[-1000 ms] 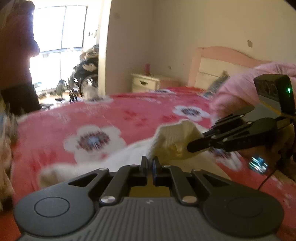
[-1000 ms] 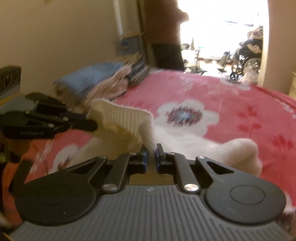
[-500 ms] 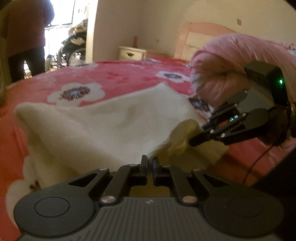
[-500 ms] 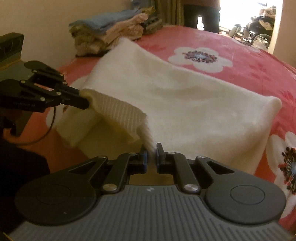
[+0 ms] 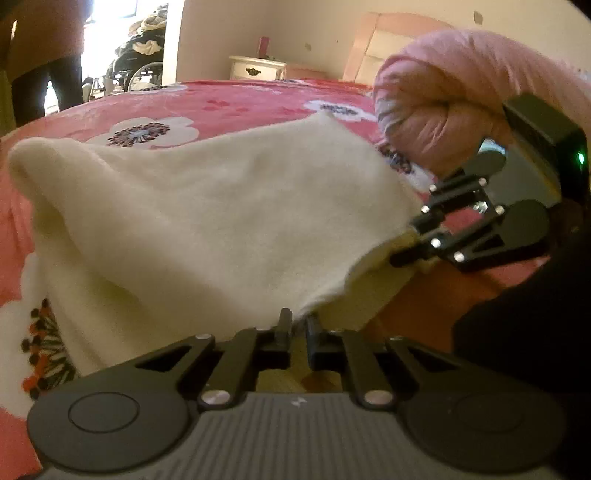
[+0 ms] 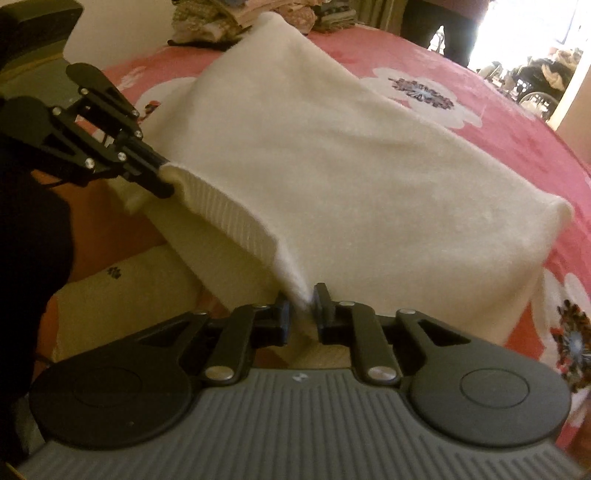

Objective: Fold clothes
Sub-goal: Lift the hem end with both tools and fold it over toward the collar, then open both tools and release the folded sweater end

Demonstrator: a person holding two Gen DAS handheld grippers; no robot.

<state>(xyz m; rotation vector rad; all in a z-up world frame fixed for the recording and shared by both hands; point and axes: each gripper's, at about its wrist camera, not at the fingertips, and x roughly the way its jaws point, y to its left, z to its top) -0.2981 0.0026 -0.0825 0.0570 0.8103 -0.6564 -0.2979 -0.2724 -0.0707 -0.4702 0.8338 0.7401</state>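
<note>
Both grippers clamp the near hem of a cream sweater on the bed.

The left gripper (image 5: 298, 325) is clenched on one hem corner of the sweater (image 5: 207, 221); the right gripper (image 6: 303, 301) is clenched on the other corner. The ribbed hem spans taut between them, raised off the red floral bedspread (image 5: 229, 101). The sweater's far part lies on the bedspread. A pink duvet roll (image 5: 461, 92) sits far right; a stack of clothes (image 6: 236, 18) sits at the far left edge.
</note>
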